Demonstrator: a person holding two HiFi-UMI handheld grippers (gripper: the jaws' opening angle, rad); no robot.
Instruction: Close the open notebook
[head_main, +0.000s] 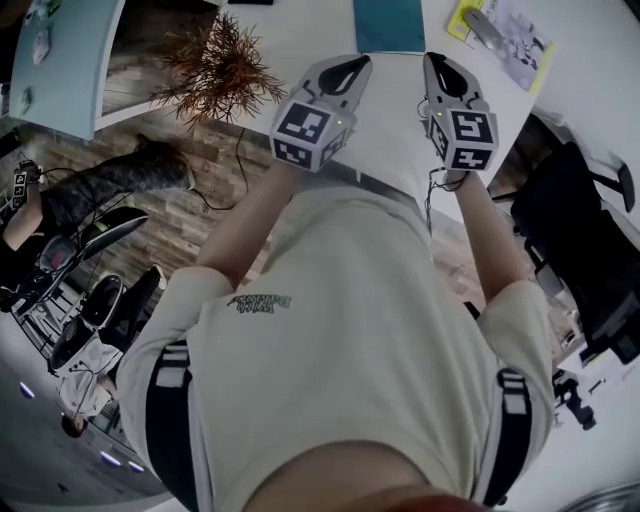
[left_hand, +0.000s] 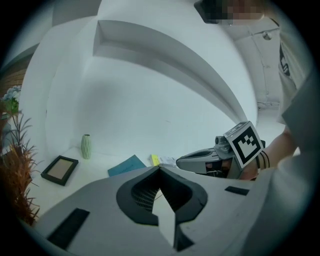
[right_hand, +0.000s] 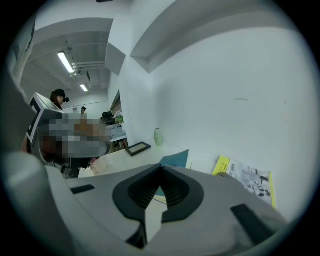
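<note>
Teal notebook lies between dried plant and leaflet.

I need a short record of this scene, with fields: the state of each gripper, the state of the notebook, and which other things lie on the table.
left gripper: jaws together, nothing between them
right gripper: jaws together, nothing between them
notebook: teal, flat on the table, looks closed, touched by neither gripper
table: white
other things: yellow-edged booklet, picture frame, small green vase, dried plant
</note>
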